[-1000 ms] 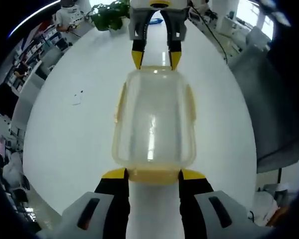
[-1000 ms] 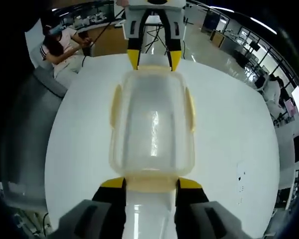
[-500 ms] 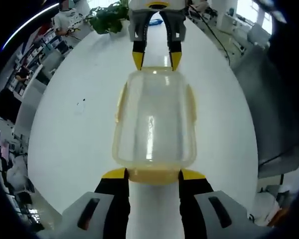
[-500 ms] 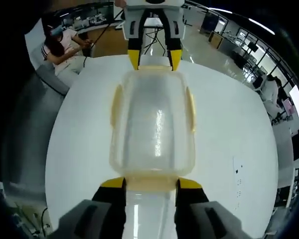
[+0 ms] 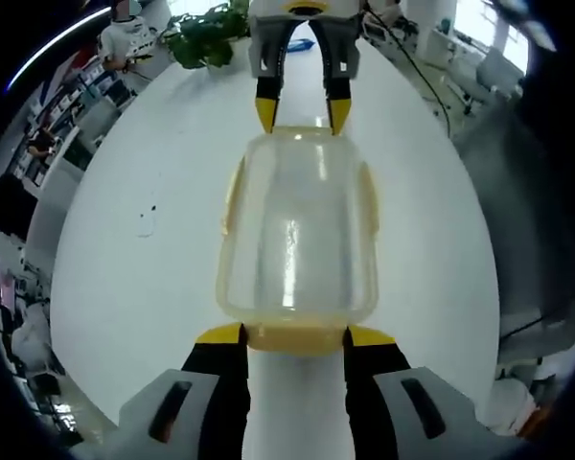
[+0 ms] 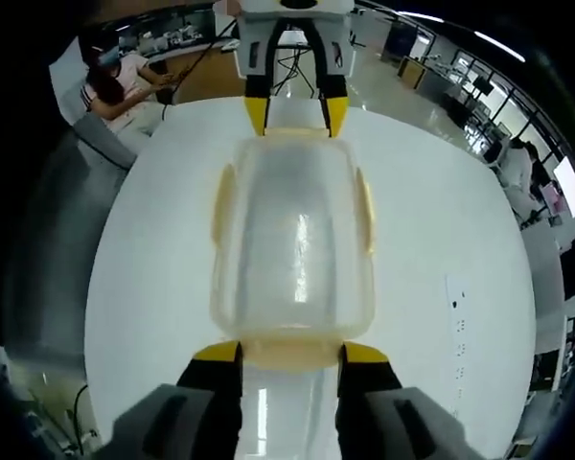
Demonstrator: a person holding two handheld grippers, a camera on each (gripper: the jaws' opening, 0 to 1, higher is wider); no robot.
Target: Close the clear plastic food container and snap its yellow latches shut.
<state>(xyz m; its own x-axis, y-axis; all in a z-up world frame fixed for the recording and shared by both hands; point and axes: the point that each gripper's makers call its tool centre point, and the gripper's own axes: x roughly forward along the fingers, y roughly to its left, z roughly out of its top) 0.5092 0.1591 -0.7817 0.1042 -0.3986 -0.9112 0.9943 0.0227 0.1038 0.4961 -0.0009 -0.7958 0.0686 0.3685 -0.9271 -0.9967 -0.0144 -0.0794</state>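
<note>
The clear plastic food container point(image 5: 295, 230) with its lid on lies lengthwise between my two grippers over a white round table point(image 5: 153, 287). Yellow side latches point(image 5: 232, 196) run along both long edges. My left gripper point(image 5: 294, 335) is shut on the near yellow end latch point(image 5: 295, 339), a jaw at each corner. At the far end, my right gripper point(image 5: 299, 113) grips the opposite end. In the right gripper view the same container point(image 6: 292, 240) fills the middle; my right gripper point(image 6: 290, 353) is shut on its near end latch point(image 6: 290, 356), and the left gripper point(image 6: 289, 113) holds the far end.
A potted plant point(image 5: 206, 29) and a person point(image 5: 125, 34) are beyond the table's far edge. A seated person point(image 6: 125, 81) is at the upper left of the right gripper view. Small dark marks point(image 5: 149, 213) dot the tabletop. Office desks surround the table.
The container keeps its place between the jaws in both views, while the table and room behind it have shifted slightly. Both grips are unchanged.
</note>
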